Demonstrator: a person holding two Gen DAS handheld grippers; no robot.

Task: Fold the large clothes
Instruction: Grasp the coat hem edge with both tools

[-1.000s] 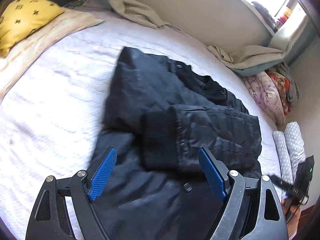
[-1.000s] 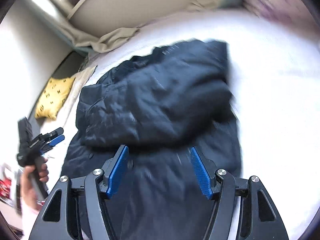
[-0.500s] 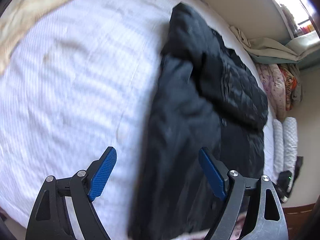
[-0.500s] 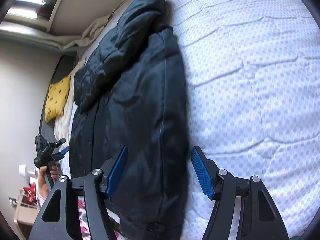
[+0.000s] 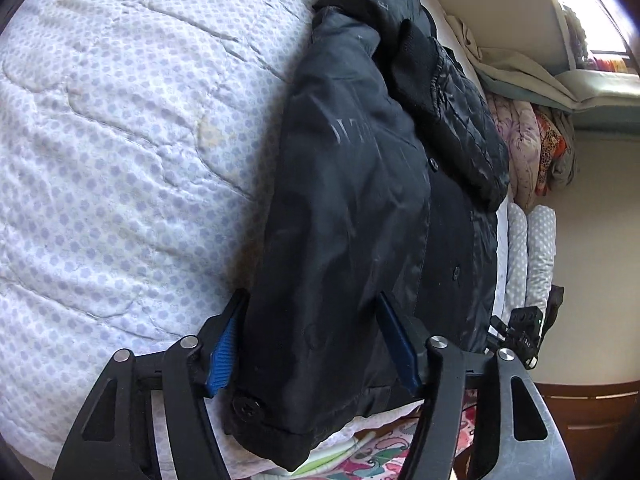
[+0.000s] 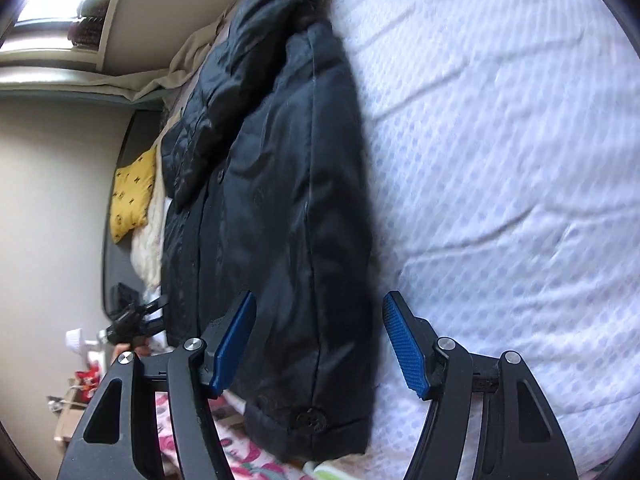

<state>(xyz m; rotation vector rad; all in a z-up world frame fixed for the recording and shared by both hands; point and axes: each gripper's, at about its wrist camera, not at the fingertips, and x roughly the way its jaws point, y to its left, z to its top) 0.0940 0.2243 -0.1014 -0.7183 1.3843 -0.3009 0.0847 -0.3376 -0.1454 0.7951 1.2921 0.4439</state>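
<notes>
The left gripper (image 5: 310, 344) straddles one bottom corner of the black jacket (image 5: 360, 200), its jaws having just been closing, with the hem bunched between the blue pads, which seem to touch the fabric on both sides. The right gripper (image 6: 320, 344) stands half open over the other bottom corner, its right pad clear of the cloth. The jacket lies lengthwise on the white quilted bed (image 5: 120, 160), sleeves already folded in across the chest. Judging from this, the side folds are done; lifting the hem toward the collar remains.
</notes>
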